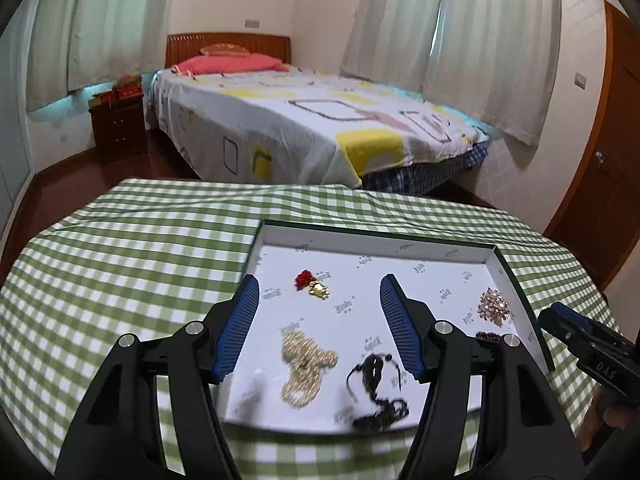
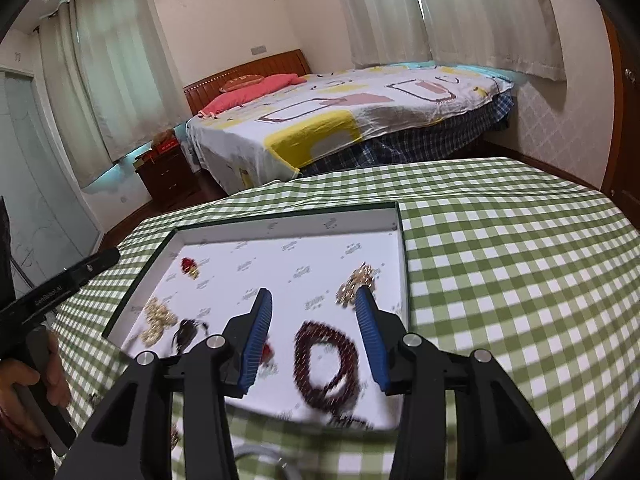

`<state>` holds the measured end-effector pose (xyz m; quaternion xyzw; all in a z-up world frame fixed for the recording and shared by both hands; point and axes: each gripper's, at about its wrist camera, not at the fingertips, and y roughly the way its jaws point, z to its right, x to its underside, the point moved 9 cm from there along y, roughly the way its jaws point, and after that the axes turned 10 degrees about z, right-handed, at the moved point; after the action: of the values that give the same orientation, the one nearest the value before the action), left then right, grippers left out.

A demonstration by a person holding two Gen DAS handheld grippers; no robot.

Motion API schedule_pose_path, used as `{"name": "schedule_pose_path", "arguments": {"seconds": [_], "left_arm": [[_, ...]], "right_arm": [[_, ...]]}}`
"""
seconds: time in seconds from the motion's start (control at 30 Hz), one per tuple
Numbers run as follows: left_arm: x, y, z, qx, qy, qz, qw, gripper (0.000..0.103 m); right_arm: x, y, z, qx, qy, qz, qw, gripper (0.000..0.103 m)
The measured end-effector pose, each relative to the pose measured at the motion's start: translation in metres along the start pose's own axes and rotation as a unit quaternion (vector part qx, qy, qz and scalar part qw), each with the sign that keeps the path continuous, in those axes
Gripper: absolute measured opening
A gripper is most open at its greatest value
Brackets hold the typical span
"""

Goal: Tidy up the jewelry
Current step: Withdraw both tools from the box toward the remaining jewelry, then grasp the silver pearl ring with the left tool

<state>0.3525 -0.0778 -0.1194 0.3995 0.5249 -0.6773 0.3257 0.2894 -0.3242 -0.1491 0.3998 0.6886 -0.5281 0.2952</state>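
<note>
Down past my left gripper (image 1: 320, 322), jaws apart and empty, the shallow white cardboard tray (image 1: 372, 242) holds a cream pearl bead bracelet (image 1: 306, 364) and tangled black cord necklace (image 1: 376, 384) between the fingers. Past my right gripper (image 2: 314, 330), also parted and empty, a dark-red bead loop (image 2: 326, 364) lies between its fingers in that tray (image 2: 280, 224).

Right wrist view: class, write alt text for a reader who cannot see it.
Open blue-padded right tongs hover over a shallow white cardboard tray on a green-checked tablecloth, a dark red bead loop lying between the fingers. Gold, black and red jewelry pieces are scattered in the tray; a bed stands behind.
</note>
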Motion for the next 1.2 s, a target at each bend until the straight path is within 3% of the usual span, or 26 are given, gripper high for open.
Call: {"name": "schedule_pose_path", "arguments": {"seconds": [0.3, 0.53, 0.9, 1.2], "left_arm": [[0.022, -0.062, -0.023, -0.024, 0.007, 0.014, 0.9996, 0.061], [0.059, -0.096, -0.047, -0.043, -0.018, -0.006, 0.9989, 0.061], [0.114, -0.105, -0.068, -0.064, -0.033, -0.058, 0.9957, 0.061], [0.128, -0.096, -0.076, -0.068, -0.037, -0.082, 0.9936, 0.061]], "right_arm": [[0.032, -0.032, -0.018, 0.001, -0.017, -0.01, 1.0, 0.044], [0.061, -0.05, -0.027, -0.005, -0.023, -0.024, 0.999, 0.045], [0.087, -0.061, -0.027, -0.003, -0.022, -0.041, 0.999, 0.045], [0.092, -0.056, -0.028, -0.004, -0.024, -0.048, 0.999, 0.045]]}}
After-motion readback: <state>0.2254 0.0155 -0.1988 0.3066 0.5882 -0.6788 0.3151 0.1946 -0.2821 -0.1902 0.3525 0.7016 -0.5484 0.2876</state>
